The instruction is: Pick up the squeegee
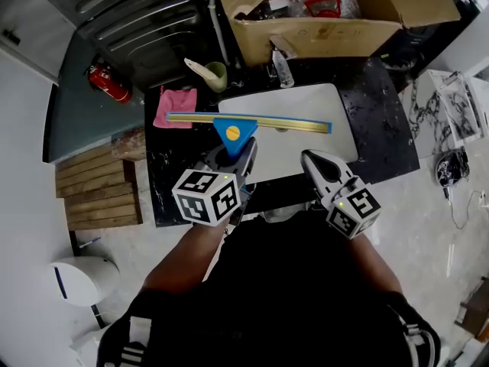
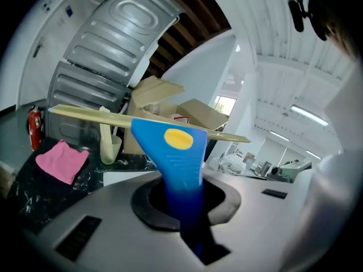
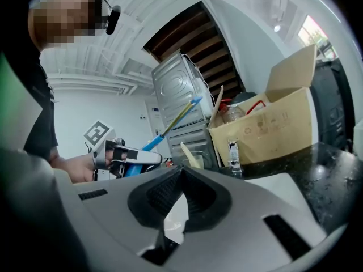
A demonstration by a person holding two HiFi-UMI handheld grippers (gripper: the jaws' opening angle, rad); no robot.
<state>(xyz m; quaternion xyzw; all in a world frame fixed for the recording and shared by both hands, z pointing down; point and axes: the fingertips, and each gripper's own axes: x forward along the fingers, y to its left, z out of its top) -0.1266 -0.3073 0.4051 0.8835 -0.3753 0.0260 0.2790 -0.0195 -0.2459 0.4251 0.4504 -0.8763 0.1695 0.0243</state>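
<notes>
Left hand-held gripper (image 1: 238,150) near level, clamping squeegee (image 1: 248,122)

Probably a workshop or lab: fire extinguisher (image 1: 108,82), cardboard box (image 1: 321,34), wooden pallet (image 1: 99,193).

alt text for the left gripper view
The left hand-held gripper is shut on the handle of a blue plastic squeegee, whose long yellowish blade stretches across the view. Behind it are a pink cloth on a dark speckled counter and an open cardboard box.
</notes>
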